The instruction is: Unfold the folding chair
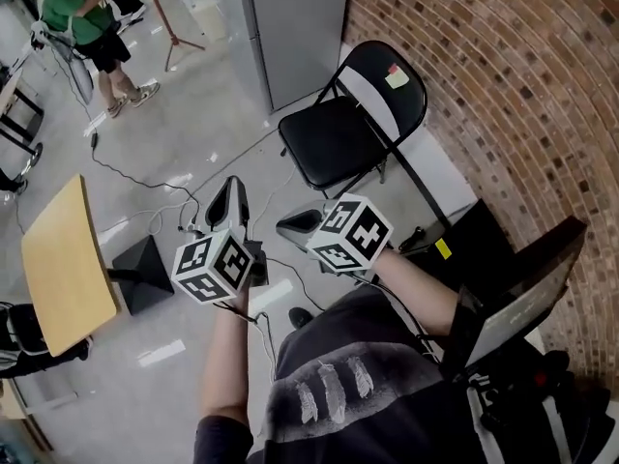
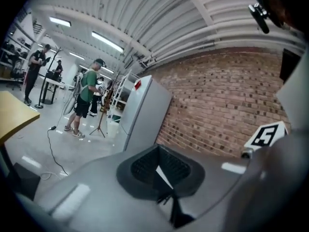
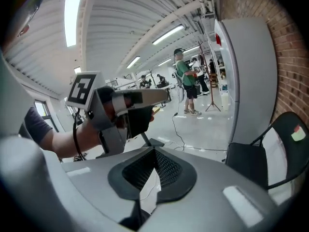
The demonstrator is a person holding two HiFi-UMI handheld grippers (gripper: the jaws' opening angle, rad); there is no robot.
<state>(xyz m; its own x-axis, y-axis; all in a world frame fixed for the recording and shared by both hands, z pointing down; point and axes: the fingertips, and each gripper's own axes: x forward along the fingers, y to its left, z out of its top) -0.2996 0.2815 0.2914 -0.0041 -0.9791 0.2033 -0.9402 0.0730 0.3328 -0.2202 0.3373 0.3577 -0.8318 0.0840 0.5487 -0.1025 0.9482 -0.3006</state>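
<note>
At the far left is one light wooden table (image 1: 60, 264), and above it one person in a green shirt (image 1: 82, 15) stands on the grey floor (image 1: 193, 114), where cables trail. Two grippers are held up in mid-air. The left gripper (image 1: 230, 196) has its jaws closed together on nothing. Just beside it, the right gripper (image 1: 293, 224) is also closed and empty. Beyond them, well apart from both, stands the single folding chair (image 1: 353, 124). It is black with a thin tubular frame and is opened out. Its seat (image 1: 332, 141) is level, and its rounded backrest (image 1: 387, 90) carries one small pale note (image 1: 397, 77). It sits between a grey cabinet (image 1: 295, 27) and the brick wall (image 1: 503, 95).
</note>
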